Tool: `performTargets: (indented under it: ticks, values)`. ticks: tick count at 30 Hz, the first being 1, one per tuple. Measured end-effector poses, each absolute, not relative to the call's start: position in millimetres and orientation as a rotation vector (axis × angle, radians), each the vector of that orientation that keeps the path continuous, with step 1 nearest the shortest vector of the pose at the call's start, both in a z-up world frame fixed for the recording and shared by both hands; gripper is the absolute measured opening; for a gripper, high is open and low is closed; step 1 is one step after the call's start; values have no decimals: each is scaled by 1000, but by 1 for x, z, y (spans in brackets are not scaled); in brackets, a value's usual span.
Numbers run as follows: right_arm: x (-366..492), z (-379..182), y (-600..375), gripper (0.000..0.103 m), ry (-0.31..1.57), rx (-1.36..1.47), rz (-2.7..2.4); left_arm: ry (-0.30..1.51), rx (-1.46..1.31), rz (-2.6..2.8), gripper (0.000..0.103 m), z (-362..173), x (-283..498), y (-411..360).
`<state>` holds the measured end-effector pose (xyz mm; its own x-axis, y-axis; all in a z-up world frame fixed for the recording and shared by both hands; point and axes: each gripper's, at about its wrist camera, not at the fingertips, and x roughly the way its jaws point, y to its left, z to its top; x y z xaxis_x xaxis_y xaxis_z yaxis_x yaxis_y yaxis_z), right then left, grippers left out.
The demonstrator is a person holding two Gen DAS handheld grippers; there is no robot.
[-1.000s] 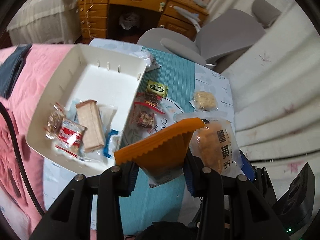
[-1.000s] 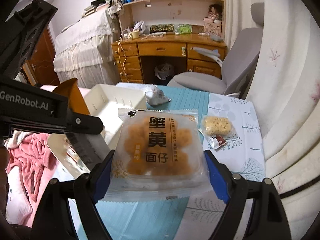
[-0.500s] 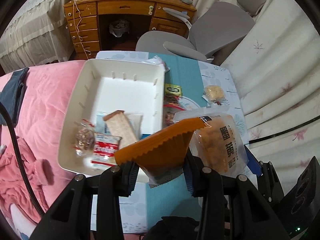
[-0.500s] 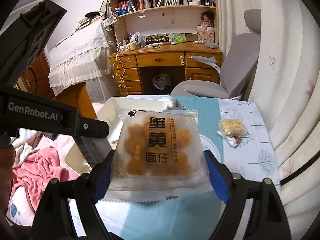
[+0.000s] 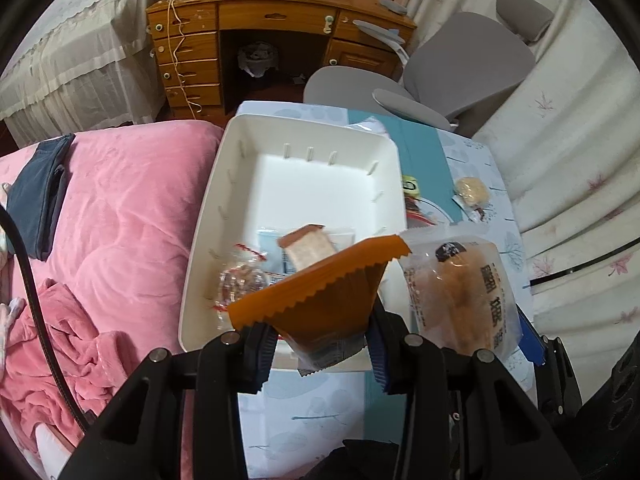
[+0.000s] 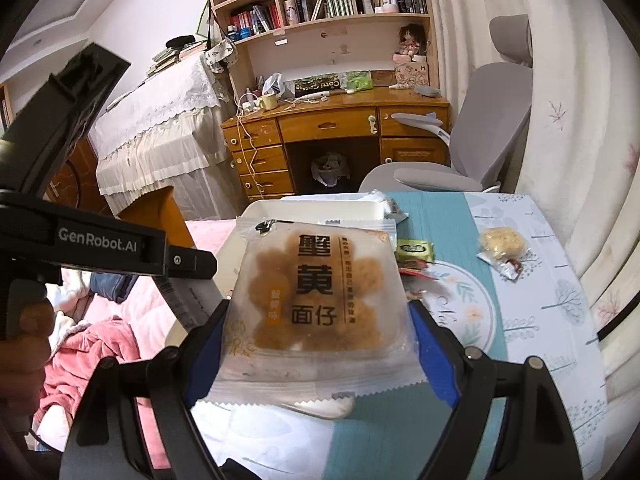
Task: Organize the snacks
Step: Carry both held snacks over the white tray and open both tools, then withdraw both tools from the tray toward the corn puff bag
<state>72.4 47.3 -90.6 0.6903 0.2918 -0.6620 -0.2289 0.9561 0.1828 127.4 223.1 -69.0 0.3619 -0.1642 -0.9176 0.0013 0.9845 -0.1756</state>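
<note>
Right wrist: right gripper [image 6: 318, 344] clamps "蟹黄面仔" packet [image 6: 316, 300]; "GenRobot.AI" left gripper [image 5: 320, 344] clamps orange packet [image 5: 320, 300].

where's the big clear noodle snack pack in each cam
Left wrist view: the clear noodle snack pack is at lower right, seen edge-on, beside the orange packet.
Right wrist view: the pack fills the centre, label facing the camera, clamped in the right gripper.
Shared landmark: the white tray on the table.

Left gripper [image 5: 320, 344] is clamped on an orange zigzag-edged packet [image 5: 320, 292]; right gripper [image 6: 316, 340], beside it, pinches a clear noodle-snack bag [image 6: 316, 300].
</note>
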Motion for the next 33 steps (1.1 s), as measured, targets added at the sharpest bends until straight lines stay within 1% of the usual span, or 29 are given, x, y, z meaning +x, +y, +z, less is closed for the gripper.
performTargets:
  ticks: [5,6,9,11,15,20,26,29,33]
  values:
    - [73,-97,61,85,768,107,303,1198,-182,-107,39,-77,127,238]
    - [74,-98,62,87,774,109,304,1198,-187,-108,40,-78,126,239]
    - [76,-102,66,87,798,113,308,1208,-189,-114,44,-81,124,240]
    - [77,-102,68,88,804,111,311,1215,-197,-119,51,-83,123,239]
    - [77,-102,66,88,813,108,310,1226,-196,-118,52,-87,122,235]
    - [73,-103,56,88,823,123,295,1241,-194,-131,61,-90,118,222]
    - [69,-103,38,88,841,143,269,1236,-180,-165,63,-90,114,195]
    - [67,-103,27,88,848,154,254,1221,-169,-186,67,-88,112,180]
    - [67,-105,6,88,868,173,229,1214,-167,-214,67,-87,111,158]
